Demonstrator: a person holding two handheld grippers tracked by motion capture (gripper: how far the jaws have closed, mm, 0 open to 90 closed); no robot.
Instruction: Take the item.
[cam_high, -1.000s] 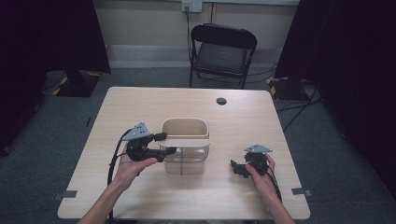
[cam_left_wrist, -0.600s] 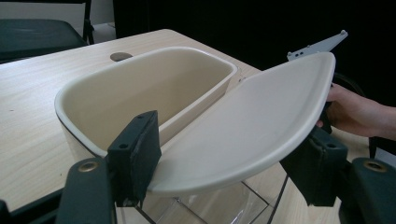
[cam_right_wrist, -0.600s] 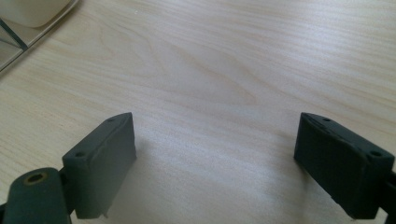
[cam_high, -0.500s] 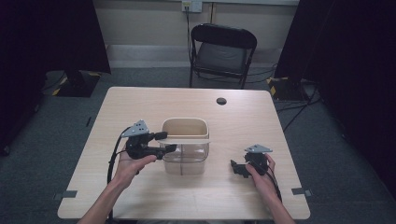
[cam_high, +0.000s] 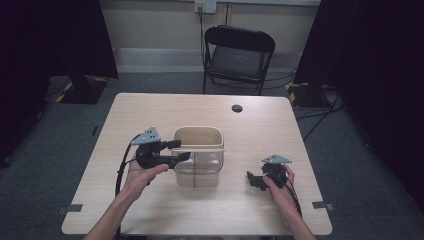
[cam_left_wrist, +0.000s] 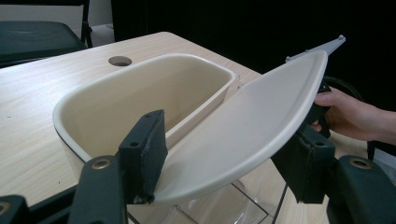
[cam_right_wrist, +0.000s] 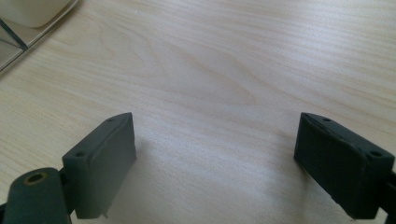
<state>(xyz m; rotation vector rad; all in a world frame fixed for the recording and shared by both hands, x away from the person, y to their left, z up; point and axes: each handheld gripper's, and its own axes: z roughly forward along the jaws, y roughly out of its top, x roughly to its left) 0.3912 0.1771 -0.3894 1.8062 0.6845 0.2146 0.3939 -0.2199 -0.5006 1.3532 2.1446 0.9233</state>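
No text, label, brand, number or sign can be read anywhere in these views. The cream bin (cam_high: 198, 150), its lid (cam_left_wrist: 247, 126) and the desk (cam_high: 280, 130) are seen as plain, unmarked surfaces, and no lettering is made out on the black pads (cam_right_wrist: 105, 158) of either tool.

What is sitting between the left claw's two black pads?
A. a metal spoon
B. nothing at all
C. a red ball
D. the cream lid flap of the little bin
D: in the left gripper view the bin's cream lid flap lies tilted between the left claw's pads, which have just been closing.
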